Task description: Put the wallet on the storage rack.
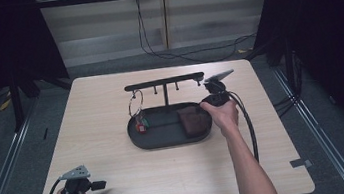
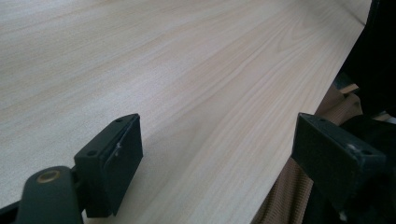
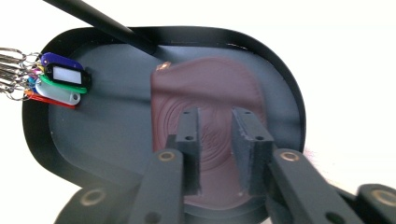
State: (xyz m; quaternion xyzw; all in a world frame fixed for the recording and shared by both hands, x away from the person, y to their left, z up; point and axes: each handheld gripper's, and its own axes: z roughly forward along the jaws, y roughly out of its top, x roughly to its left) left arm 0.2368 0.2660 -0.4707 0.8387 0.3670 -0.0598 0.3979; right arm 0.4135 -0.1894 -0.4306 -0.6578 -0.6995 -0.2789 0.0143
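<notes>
Right gripper (image 3: 215, 149) over the pouch (image 3: 205, 98) in the tray (image 3: 37, 135), jaws narrowly apart, nothing pinched. Pouch lies flat, so jaws could skid off. Left gripper (image 2: 215, 168) spread, far from tray.

high view: above near edge, facing forward and down, far off, takes in whole worktop (image 1: 114, 135) | left gripper view: low over near-left worktop, close, grazing across bare wood | right gripper view: close, looking down on tray (image 3: 37, 135) | shared by high and right: tray, pouch (image 3: 210, 102)
</notes>
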